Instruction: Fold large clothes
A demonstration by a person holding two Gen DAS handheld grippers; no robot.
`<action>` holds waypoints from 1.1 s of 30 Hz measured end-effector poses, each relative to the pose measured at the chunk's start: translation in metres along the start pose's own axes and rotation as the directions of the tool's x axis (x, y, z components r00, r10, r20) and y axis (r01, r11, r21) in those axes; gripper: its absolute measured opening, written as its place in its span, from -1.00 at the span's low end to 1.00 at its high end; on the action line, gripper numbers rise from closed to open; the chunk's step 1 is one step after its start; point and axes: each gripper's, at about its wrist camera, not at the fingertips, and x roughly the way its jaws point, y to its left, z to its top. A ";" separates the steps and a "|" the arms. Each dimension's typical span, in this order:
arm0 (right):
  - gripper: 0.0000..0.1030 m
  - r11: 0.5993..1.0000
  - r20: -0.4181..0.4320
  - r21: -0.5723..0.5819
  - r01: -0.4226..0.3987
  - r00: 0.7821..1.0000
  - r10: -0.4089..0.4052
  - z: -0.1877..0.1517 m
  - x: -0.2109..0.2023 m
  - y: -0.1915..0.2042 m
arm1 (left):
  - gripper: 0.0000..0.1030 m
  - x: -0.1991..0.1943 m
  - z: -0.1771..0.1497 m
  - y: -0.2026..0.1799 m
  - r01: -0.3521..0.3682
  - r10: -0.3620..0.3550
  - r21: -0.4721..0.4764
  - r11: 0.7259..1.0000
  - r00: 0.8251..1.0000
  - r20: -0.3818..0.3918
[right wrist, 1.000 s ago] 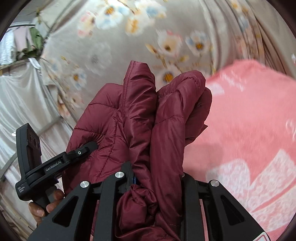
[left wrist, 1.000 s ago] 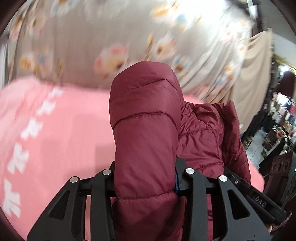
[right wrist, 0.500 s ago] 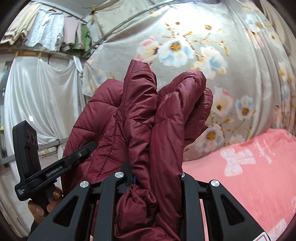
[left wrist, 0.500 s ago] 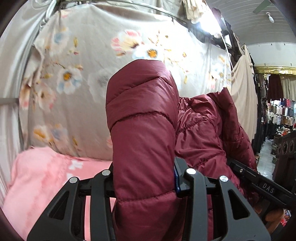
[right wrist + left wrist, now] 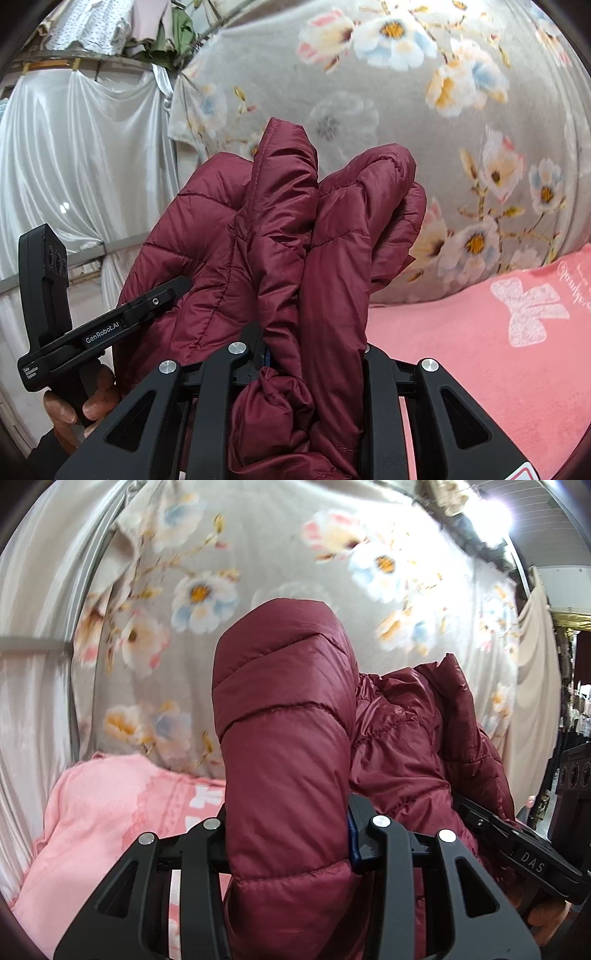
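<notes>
Ahead of both claws we see a grey floral sheet [image 5: 288, 565] hanging; a pink blanket [image 5: 480, 350] lies below them. The maroon puffer jacket [image 5: 288, 738] bulges up between our claws. Left gripper [image 5: 288, 834]: jaws partly closed, clamped on a thick jacket fold. Right gripper [image 5: 314, 354]: jaws narrower, pinching bunched jacket fabric.

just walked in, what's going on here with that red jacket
A person holds a two-finger gripper in each hand, and both are clamped on a maroon puffer jacket. The left gripper pinches one thick padded fold, the right gripper a bunched part. The jacket is held up above the pink blanket, not yet folded flat.
</notes>
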 end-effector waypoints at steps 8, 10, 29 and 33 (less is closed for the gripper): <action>-0.60 0.998 -0.119 0.055 0.041 0.992 -0.034 -0.044 0.067 -0.034 | -0.27 0.081 -0.049 0.031 -0.023 0.016 -0.051 0.998 0.991 -0.130; -0.60 0.995 -0.154 0.081 0.057 0.987 -0.044 -0.059 0.083 -0.045 | -0.27 0.099 -0.064 0.035 -0.029 0.020 -0.052 0.998 0.986 -0.166; -0.54 0.977 -0.381 0.143 0.160 0.920 -0.095 -0.164 0.163 -0.097 | -0.13 0.188 -0.174 0.075 -0.129 0.090 -0.075 0.989 0.914 -0.395; -0.49 0.974 -0.402 0.146 0.174 0.910 -0.103 -0.167 0.168 -0.098 | -0.05 0.191 -0.181 0.077 -0.151 0.109 -0.074 0.986 0.908 -0.403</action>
